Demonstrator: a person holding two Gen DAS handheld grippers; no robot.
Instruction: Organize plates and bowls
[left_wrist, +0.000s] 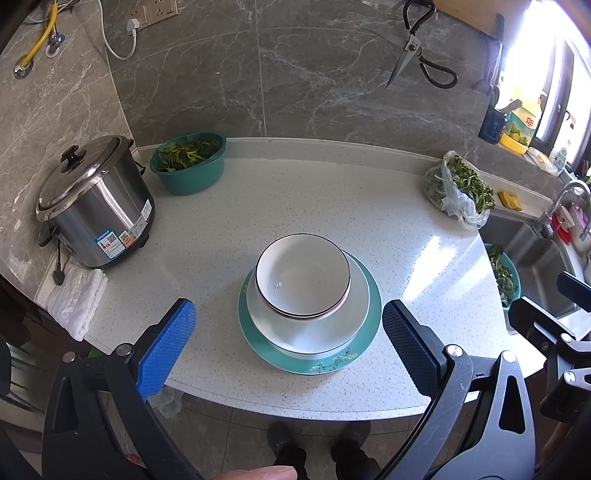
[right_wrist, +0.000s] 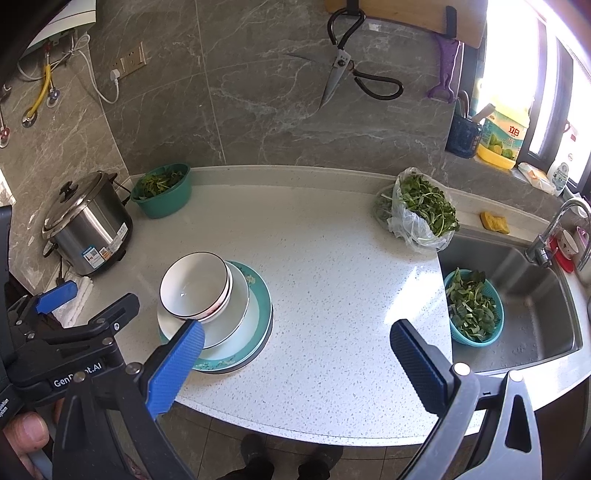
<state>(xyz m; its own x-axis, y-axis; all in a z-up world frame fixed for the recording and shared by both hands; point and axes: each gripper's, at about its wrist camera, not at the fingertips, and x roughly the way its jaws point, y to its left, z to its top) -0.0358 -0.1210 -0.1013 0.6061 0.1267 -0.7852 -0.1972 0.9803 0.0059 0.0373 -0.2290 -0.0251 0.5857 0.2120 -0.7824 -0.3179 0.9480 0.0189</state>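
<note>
A stack stands on the white speckled counter (left_wrist: 295, 192): white black-rimmed bowls (left_wrist: 303, 275) nested on a white plate (left_wrist: 354, 310), on a teal flowered plate (left_wrist: 371, 334). My left gripper (left_wrist: 288, 339) is open and empty, held back above the counter's front edge with the stack between its blue pads. In the right wrist view the bowls (right_wrist: 194, 284), white plate (right_wrist: 236, 314) and teal plate (right_wrist: 260, 295) sit at the left. My right gripper (right_wrist: 295, 354) is open and empty, to the right of the stack.
A steel rice cooker (left_wrist: 92, 206) and folded white towel (left_wrist: 75, 299) stand at the left. A teal basin of greens (left_wrist: 188, 162) is at the back. A bag of greens (right_wrist: 417, 206) lies by the sink (right_wrist: 535, 295), which holds a blue basket of greens (right_wrist: 472, 310). Scissors (right_wrist: 343, 62) hang on the wall.
</note>
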